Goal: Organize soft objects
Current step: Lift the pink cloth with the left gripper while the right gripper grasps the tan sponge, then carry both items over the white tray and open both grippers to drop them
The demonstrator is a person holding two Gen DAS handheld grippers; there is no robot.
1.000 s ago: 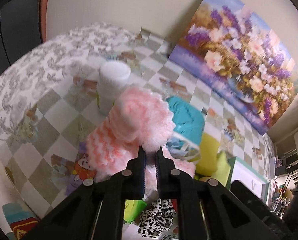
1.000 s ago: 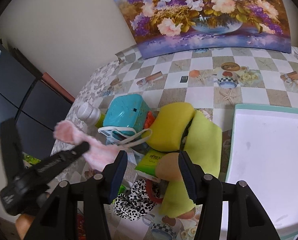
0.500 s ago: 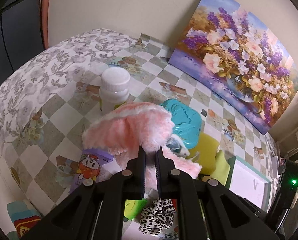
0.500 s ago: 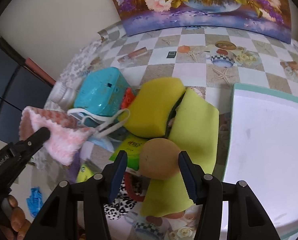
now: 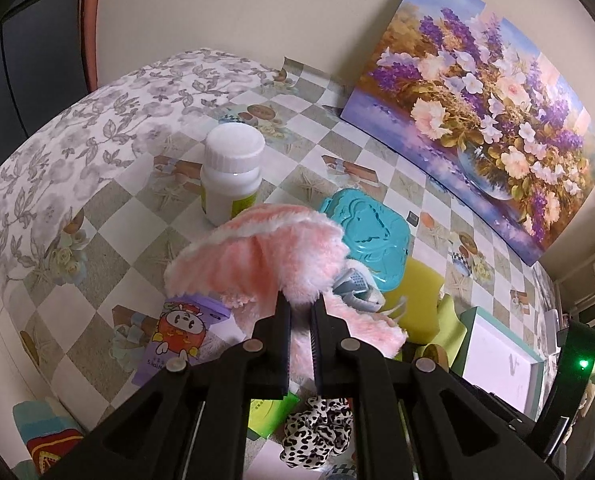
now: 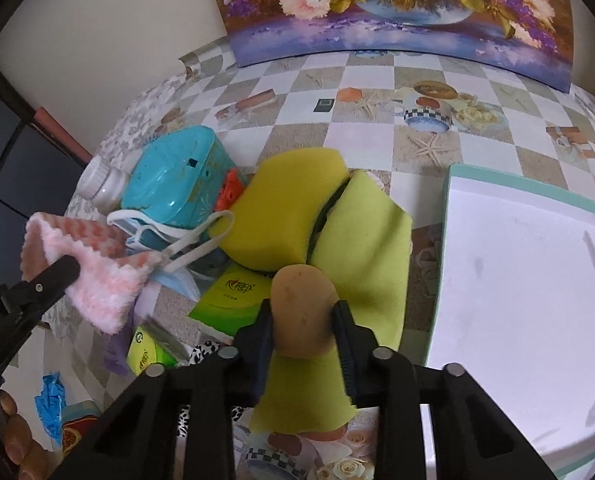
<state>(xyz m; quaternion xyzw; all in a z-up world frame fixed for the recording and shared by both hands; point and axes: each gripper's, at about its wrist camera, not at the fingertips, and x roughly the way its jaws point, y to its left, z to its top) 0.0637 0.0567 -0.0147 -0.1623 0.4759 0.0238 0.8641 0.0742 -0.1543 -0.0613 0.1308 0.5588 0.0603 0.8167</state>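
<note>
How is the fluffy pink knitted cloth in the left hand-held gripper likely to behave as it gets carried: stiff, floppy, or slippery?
Probably floppy: the fluffy pink knitted cloth folds and droops either side of the left hand-held gripper. Likely light, since a narrow pinch holds it off the checkered tablecloth. The fuzzy pile should grip rather than slip, though a trailing edge might snag the white face-mask straps.

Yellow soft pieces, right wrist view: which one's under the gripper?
The lime cloth: flat, thin, running beneath the right gripper and its tan puff. The thicker yellow sponge lies farther away, by the teal case.
</note>
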